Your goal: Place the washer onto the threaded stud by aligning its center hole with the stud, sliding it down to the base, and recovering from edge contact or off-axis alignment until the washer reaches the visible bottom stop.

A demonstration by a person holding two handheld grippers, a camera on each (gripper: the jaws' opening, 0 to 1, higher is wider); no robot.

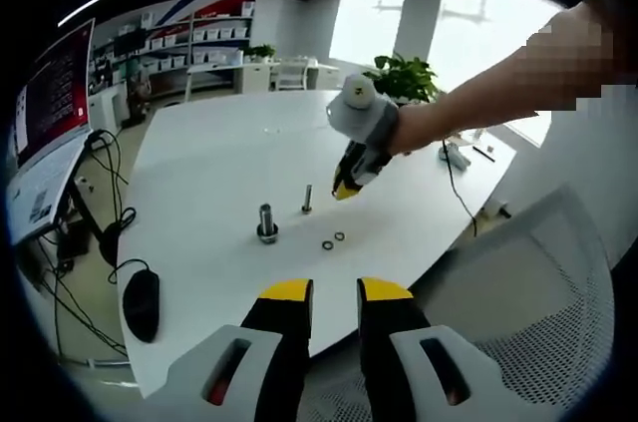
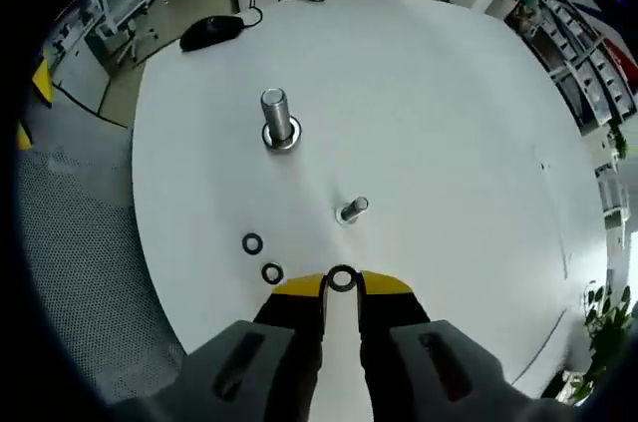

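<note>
The white table [image 2: 449, 93] is spread beneath the right gripper [image 2: 342, 285], clenched on a washer [image 2: 342, 278] at its tips. The thin stud [image 2: 353, 210] is seen just ahead, the thick bolt [image 2: 277, 120] beyond. Two spare washers [image 2: 261, 258] are left beside it. The left gripper [image 1: 335, 290] is held slightly parted, grasping nothing.

tool [image 2: 342, 284] pinching washer [image 2: 342, 279] (near stud [image 2: 352, 210])

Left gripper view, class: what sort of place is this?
Probably an office or lab workspace: a large white table, shelves of storage bins, a monitor, and a mesh office chair.
</note>
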